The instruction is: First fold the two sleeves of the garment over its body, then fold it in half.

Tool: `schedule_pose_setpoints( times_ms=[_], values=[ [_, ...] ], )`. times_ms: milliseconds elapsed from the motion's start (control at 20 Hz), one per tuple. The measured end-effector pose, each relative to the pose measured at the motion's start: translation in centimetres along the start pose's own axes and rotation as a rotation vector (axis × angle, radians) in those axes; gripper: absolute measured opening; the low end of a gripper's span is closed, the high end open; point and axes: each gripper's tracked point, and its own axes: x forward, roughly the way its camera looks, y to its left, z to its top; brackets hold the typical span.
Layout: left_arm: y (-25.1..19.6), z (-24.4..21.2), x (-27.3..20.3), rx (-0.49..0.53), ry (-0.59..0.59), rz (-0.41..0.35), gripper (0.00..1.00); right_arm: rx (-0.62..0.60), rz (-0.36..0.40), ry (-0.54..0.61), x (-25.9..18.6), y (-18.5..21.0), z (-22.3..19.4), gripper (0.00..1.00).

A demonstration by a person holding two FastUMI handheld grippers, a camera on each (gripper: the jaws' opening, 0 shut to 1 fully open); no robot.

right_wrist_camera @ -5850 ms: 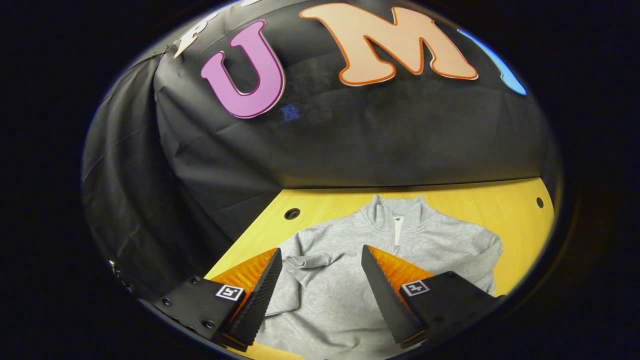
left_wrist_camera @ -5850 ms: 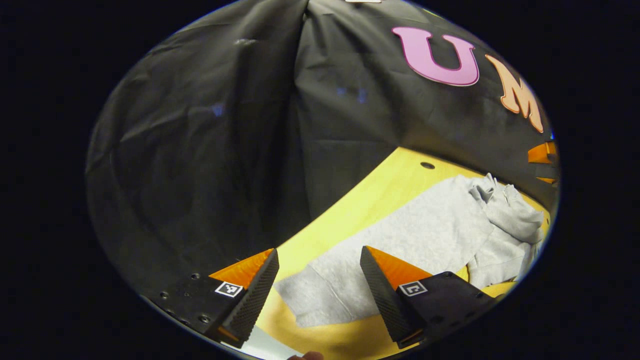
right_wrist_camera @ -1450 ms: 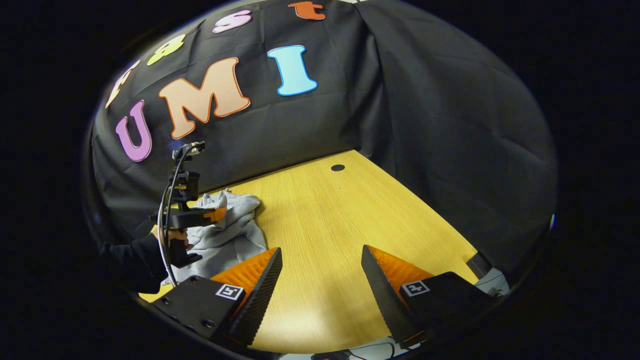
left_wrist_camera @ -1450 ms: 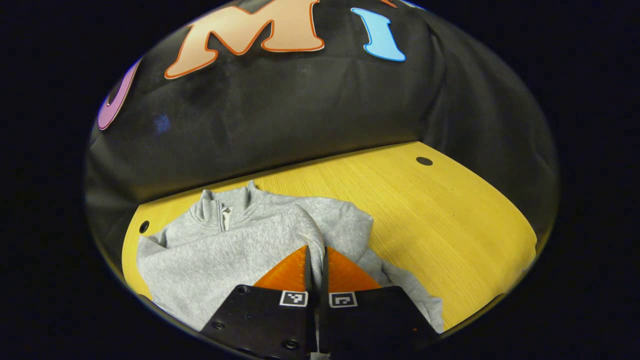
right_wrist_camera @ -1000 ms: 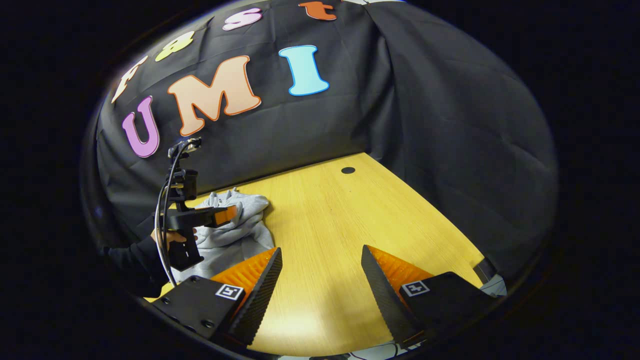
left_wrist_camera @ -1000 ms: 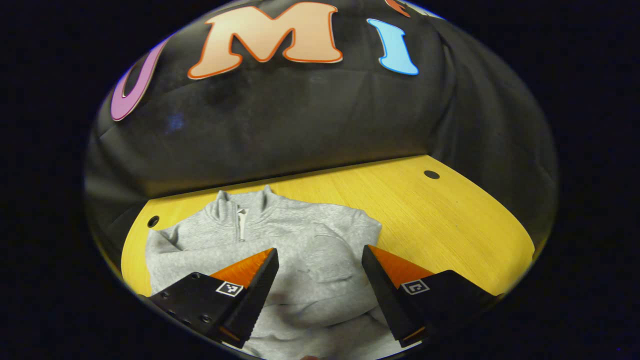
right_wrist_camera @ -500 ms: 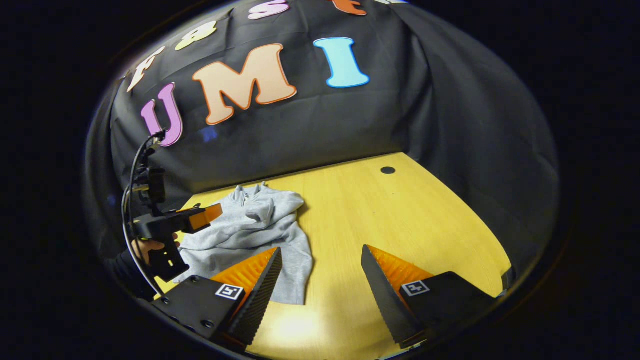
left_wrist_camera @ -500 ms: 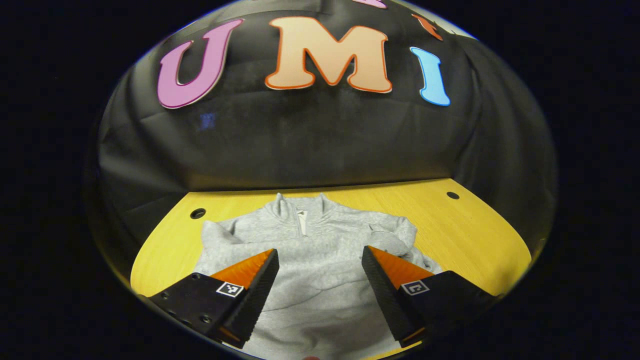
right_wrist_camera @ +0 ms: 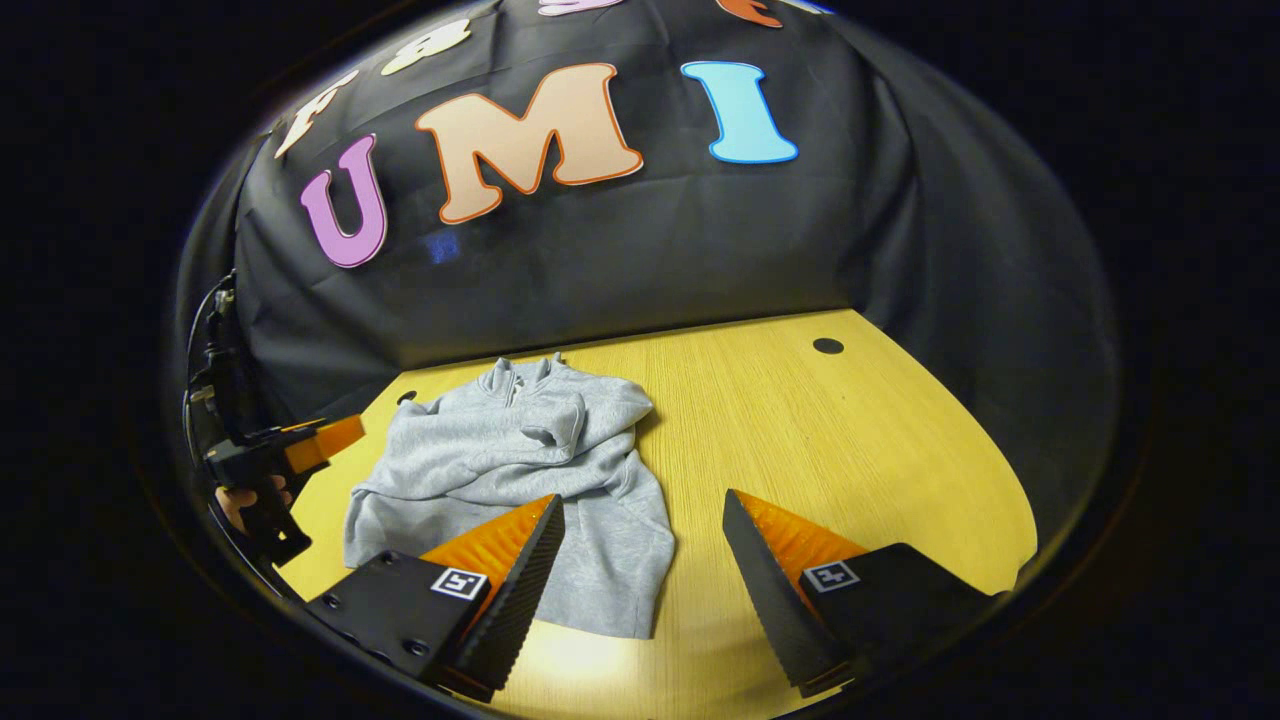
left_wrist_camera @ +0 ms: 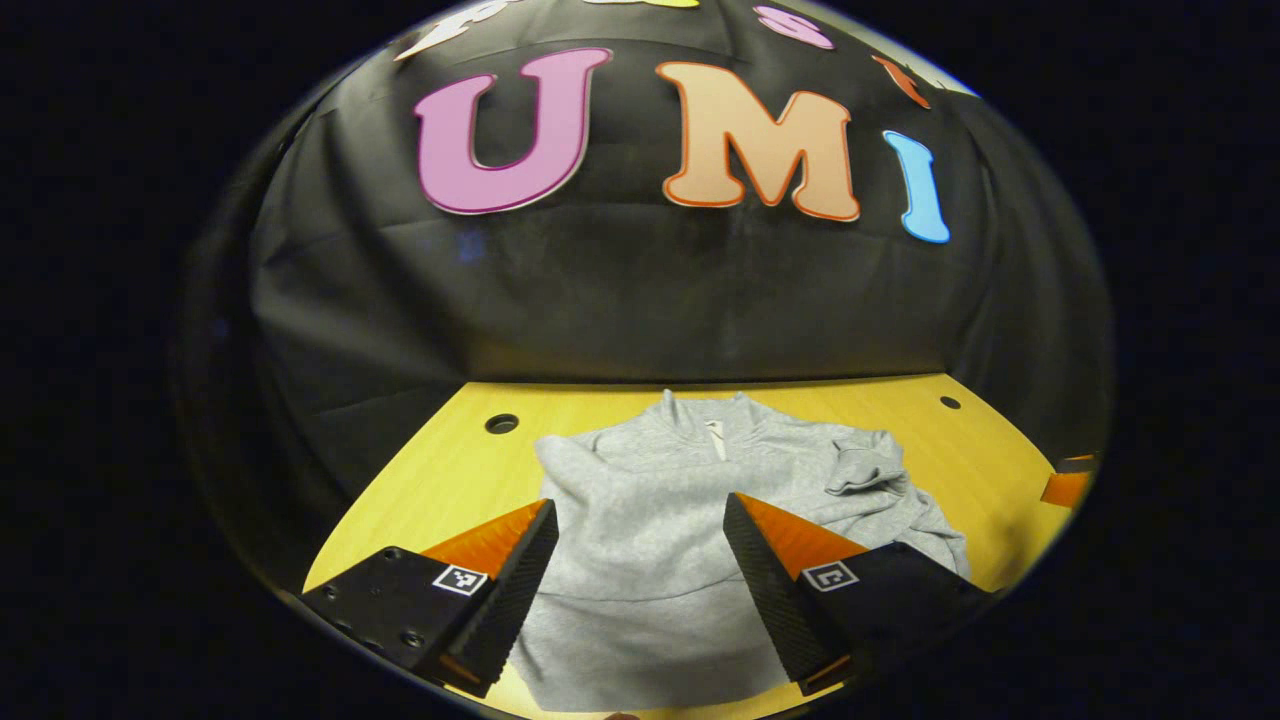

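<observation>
Grey fleece of the garment [left_wrist_camera: 650,520] is spread on the yellow table [right_wrist_camera: 850,450], collar toward the wall, directly ahead of the wide-open, empty left gripper [left_wrist_camera: 640,570], while the equally wide right gripper [right_wrist_camera: 645,580] is held beside its hem corner.

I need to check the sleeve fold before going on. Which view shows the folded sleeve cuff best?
The right gripper view: the cuff lies on the sweatshirt chest, unobstructed, ahead of the open right tool. The left gripper view shows the cuff smaller, near the sweatshirt's edge, past the open left tool.
</observation>
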Motion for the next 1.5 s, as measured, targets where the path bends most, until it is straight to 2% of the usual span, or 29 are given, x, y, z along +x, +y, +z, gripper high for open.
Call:
schedule_pose_setpoints(
  times_ms=[50,100,250,350,400,450,550,600,650,700,750,850,950,1000,1100,1150,1200,1250,1350,1450,1500],
  values=[
    [1.0,-0.3,-0.5,-0.006,0.004,0.004,0.97,-0.006,-0.002,-0.002,0.2,0.2,0.1,0.95],
    [1.7,-1.1,-0.9,-0.011,0.020,-0.001,0.97,-0.011,-0.005,-0.002,0.4,0.5,0.2,0.99],
    [3.4,-3.8,-2.3,-0.001,0.076,-0.001,0.95,-0.048,-0.021,0.012,1.0,0.6,-0.7,0.99],
    [3.8,-6.1,-3.1,0.000,0.118,-0.004,0.95,-0.072,-0.023,0.035,1.2,1.1,-2.0,0.99],
    [3.9,-7.5,-3.5,-0.001,0.151,-0.006,0.95,-0.081,-0.024,0.047,1.5,1.4,-2.5,0.95],
    [3.9,-8.9,-3.8,-0.003,0.182,-0.008,0.95,-0.088,-0.024,0.061,1.7,1.5,-3.3,0.98],
    [4.2,-11.0,-4.6,-0.018,0.222,-0.009,0.95,-0.105,-0.029,0.088,2.0,1.6,-4.8,0.99],
    [4.4,-11.8,-4.9,-0.026,0.233,-0.005,0.95,-0.113,-0.034,0.098,2.0,1.7,-5.2,0.95],
    [4.7,-12.4,-5.1,-0.036,0.236,-0.003,0.95,-0.122,-0.039,0.108,2.1,1.7,-5.7,0.99],
    [4.8,-13.0,-5.2,-0.051,0.239,-0.003,0.95,-0.130,-0.039,0.122,2.3,2.3,-6.2,0.95],
    [4.7,-13.8,-5.2,-0.064,0.260,-0.005,0.95,-0.135,-0.039,0.137,2.4,2.4,-6.8,0.99],
    [5.0,-15.5,-5.4,-0.070,0.295,0.003,0.95,-0.145,-0.040,0.171,2.6,2.5,-8.6,0.99],
    [4.9,-16.6,-5.4,-0.070,0.318,0.002,0.95,-0.158,-0.041,0.201,2.7,2.6,-9.8,0.99],
    [4.7,-17.2,-5.5,-0.071,0.330,-0.001,0.96,-0.164,-0.041,0.216,2.8,2.6,-10.5,0.95],
    [4.3,-18.0,-5.5,-0.066,0.351,-0.010,0.96,-0.173,-0.042,0.241,3.1,2.5,-11.5,0.99],
    [4.3,-18.5,-5.7,-0.061,0.362,-0.011,0.96,-0.176,-0.042,0.252,3.3,2.5,-11.9,0.96],
    [4.2,-18.6,-5.6,-0.057,0.364,-0.010,0.96,-0.179,-0.045,0.262,3.4,2.4,-12.3,0.99],
    [4.2,-18.4,-5.4,-0.057,0.352,-0.010,0.99,-0.180,-0.048,0.276,3.5,2.4,-12.7,0.96],
    [4.2,-18.5,-5.5,-0.055,0.356,-0.011,0.96,-0.184,-0.053,0.301,3.8,2.1,-13.7,0.99],
    [4.2,-18.6,-5.5,-0.059,0.357,-0.007,0.97,-0.181,-0.052,0.340,3.7,2.1,-14.8,0.99],
    [4.3,-18.5,-5.4,-0.060,0.348,-0.003,0.97,-0.165,-0.047,0.336,3.7,2.2,-14.7,0.96]
  ],
)
